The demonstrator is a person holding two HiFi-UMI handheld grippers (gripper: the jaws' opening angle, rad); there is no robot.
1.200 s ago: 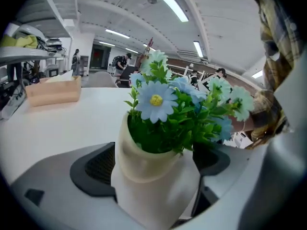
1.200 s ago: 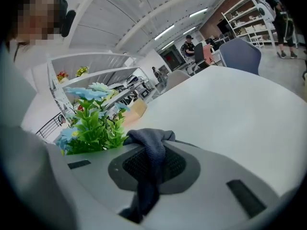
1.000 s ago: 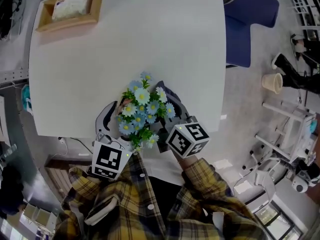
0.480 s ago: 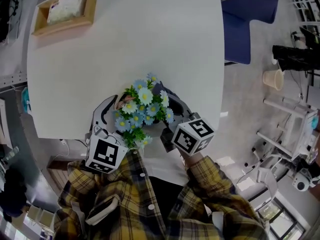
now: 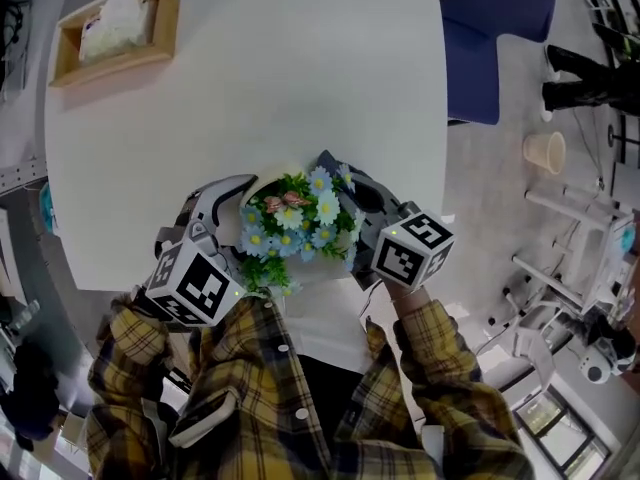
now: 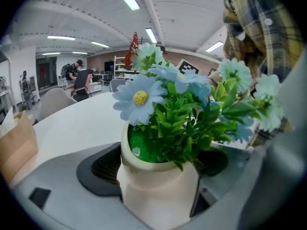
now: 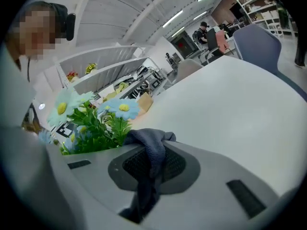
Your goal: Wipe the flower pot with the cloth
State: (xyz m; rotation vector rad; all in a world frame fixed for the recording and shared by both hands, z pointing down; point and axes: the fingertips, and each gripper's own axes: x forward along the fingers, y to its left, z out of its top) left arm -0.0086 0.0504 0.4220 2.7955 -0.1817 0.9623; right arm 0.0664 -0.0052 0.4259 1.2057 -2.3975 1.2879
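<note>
While the flower pot is being gripped between the two jaws of the left tongs, the cloth is being pinched in the right tongs and held just beside the pot's far side, at the near edge of the tabletop. Whether the pot is being rested on the tabletop or held just clear of it cannot be told.

The task is being judged as in its working part: both things are in hand and are being brought together, so the picking-up is done. Actual contact between cloth and pot wall is not being shown in any view, because the flowers are being held between the cameras and that side. No dirt or wiped streak is being shown on the pot either, so how much of the wall is left to wipe cannot be judged.

The pot is being shown as a small, rounded, cream vessel with a smooth matt wall, narrowing to a thick rolled rim; it is likely to be hard and somewhat slippery under the jaws. It is being filled by green granular stuff and stiff, plastic-looking leaves with pale blue daisy heads and yellow centres. The cloth is being seen as dark grey, soft and finely ribbed, bunched into a limp fold that is hanging over the jaw pad.
</note>
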